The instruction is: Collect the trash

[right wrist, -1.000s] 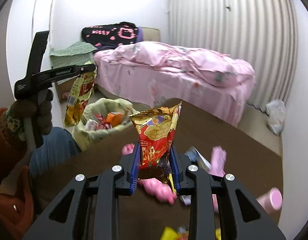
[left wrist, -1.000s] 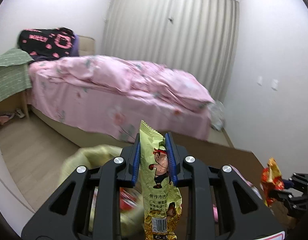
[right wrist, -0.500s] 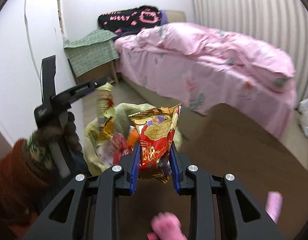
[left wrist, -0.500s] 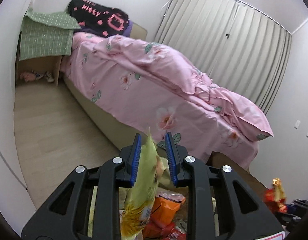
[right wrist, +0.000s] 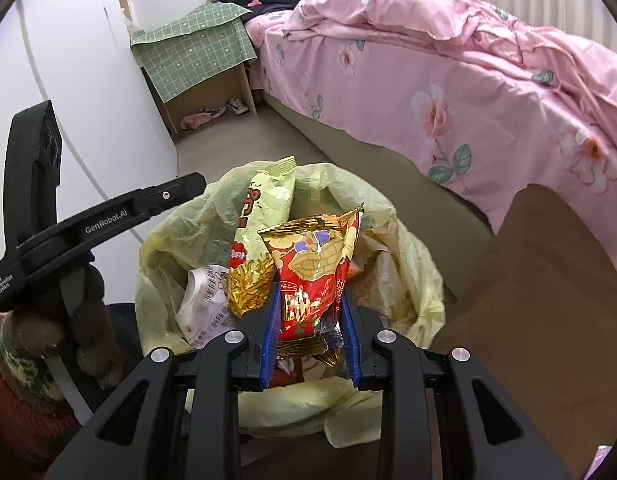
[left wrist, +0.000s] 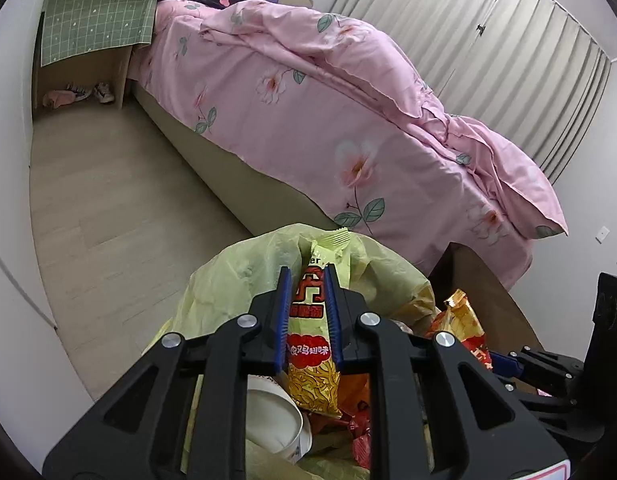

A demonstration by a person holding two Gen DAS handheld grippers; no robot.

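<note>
Holding both wrappers low-centre over the bin bag (right wrist: 388, 280): left tool (left wrist: 307, 316) pinches the yellow-green wrapper (left wrist: 312, 344), right tool (right wrist: 308, 336) the red foil wrapper (right wrist: 312, 276). I judge them light, crinkly, slippery; grip mid-body.

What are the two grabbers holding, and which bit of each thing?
Left gripper pinches the yellow-green snack bag around its middle. Right gripper pinches the red and gold snack bag near its bottom end.

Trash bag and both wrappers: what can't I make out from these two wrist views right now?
- Trash bag bottom: both views, covered by trash and gripper bodies.
- Red wrapper lower end: right wrist view, between the right gripper fingers.
- Yellow wrapper grip: right wrist view, contact with the left gripper hidden behind it.
</note>
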